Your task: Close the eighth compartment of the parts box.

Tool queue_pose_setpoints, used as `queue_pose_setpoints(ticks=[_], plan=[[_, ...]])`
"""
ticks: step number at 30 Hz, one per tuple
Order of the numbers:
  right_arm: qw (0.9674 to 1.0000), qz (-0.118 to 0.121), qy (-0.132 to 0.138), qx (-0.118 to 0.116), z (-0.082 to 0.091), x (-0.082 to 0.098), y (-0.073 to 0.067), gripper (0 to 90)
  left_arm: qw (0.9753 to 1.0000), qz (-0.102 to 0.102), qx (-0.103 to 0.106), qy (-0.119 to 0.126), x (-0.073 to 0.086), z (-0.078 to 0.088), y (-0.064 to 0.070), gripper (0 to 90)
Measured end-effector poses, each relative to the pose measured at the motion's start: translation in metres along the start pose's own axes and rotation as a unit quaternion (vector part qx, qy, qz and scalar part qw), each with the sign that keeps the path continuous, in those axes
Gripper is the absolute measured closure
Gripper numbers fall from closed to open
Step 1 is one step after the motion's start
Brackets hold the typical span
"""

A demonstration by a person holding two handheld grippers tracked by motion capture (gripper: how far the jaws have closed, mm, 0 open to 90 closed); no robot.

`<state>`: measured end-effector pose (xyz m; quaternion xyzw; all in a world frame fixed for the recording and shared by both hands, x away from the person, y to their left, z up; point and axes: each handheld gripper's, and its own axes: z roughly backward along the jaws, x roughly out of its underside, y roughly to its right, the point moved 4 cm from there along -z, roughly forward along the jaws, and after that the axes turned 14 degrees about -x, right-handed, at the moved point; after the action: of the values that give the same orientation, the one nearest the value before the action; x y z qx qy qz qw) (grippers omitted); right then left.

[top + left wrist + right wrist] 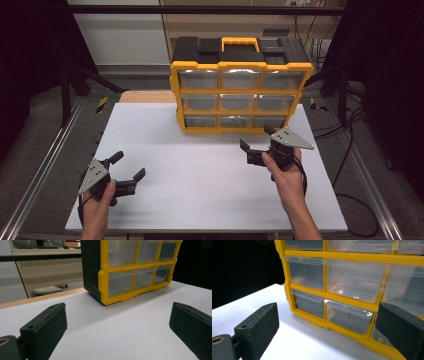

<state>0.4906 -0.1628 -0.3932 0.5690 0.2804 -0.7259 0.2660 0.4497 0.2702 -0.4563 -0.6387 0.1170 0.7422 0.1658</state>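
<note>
A yellow and black drawer cabinet [240, 85] with clear plastic drawers stands upright at the far middle of the white table [200, 175]. All its drawers look closed. My right gripper [257, 138] is open just in front of the cabinet's bottom row, nothing between its jaws. In the right gripper view the cabinet [352, 290] fills the frame close ahead, and the bottom middle drawer [348, 316] lies between the jaws' line. My left gripper [128, 166] is open near the table's front left, empty. The left gripper view shows the cabinet [130, 270] farther off.
A wooden board [147, 97] lies behind the table at the left of the cabinet. Metal rails [42, 165] run along both sides of the table. Cables [350, 115] trail on the floor at the right.
</note>
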Motion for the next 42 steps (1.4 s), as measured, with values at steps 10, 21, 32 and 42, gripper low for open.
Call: queue_pose_setpoints(ticks=[10,21,32,42], plan=[[0.9999,-0.001,0.005,0.009,0.016,0.009,0.009,7.5,1.0000,0.000,-0.002,0.000,0.000,0.001,-0.002,1.5],[0.9999,0.004,0.013,0.008,0.028,0.012,0.017,8.0,1.0000,0.003,-0.005,0.003,-0.001,0.002,-0.004,1.5],[0.9994,0.020,0.025,0.008,0.042,0.011,0.017,6.3,1.0000,0.004,-0.002,0.003,-0.001,0.003,-0.006,1.5],[0.9993,0.021,0.027,0.015,0.060,0.022,0.021,6.4,0.9999,0.001,0.010,-0.003,0.001,0.002,-0.005,2.0]])
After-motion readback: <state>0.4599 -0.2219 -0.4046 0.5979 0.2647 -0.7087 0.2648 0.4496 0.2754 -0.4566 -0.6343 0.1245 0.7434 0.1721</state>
